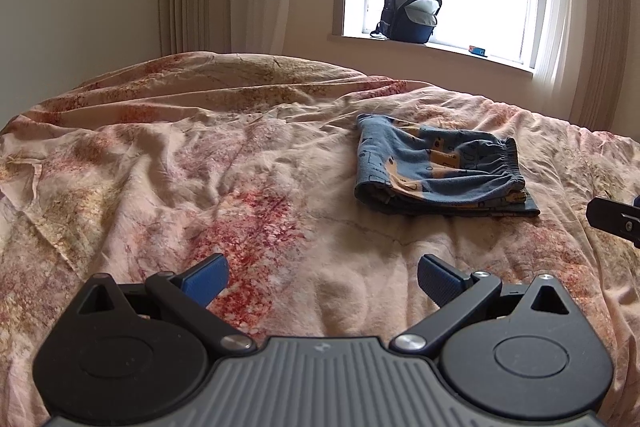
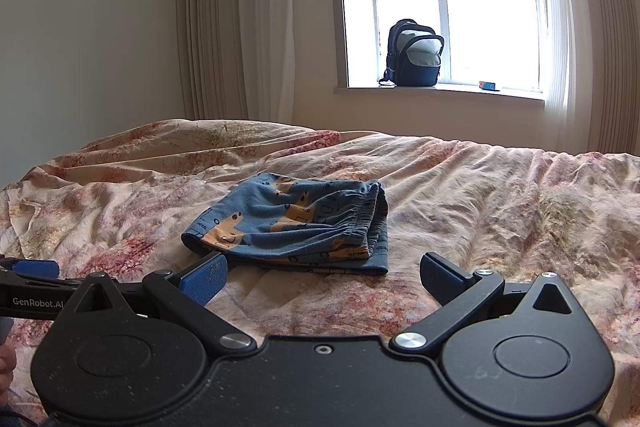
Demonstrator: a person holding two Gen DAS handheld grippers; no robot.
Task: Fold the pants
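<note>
I judge the folding all but done: the pants [image 2: 294,227] lie in a compact stack on the bed [image 2: 500,203], waistband toward three o'clock, at about twelve o'clock from my right tool [image 2: 322,281] and one o'clock from my left tool [image 1: 322,281]. The next move, if any, calls only for a light press to flatten the top layer. Both tools stand wide apart at the pads, holding nothing; both hang clear of the pants, above the quilt.
</note>
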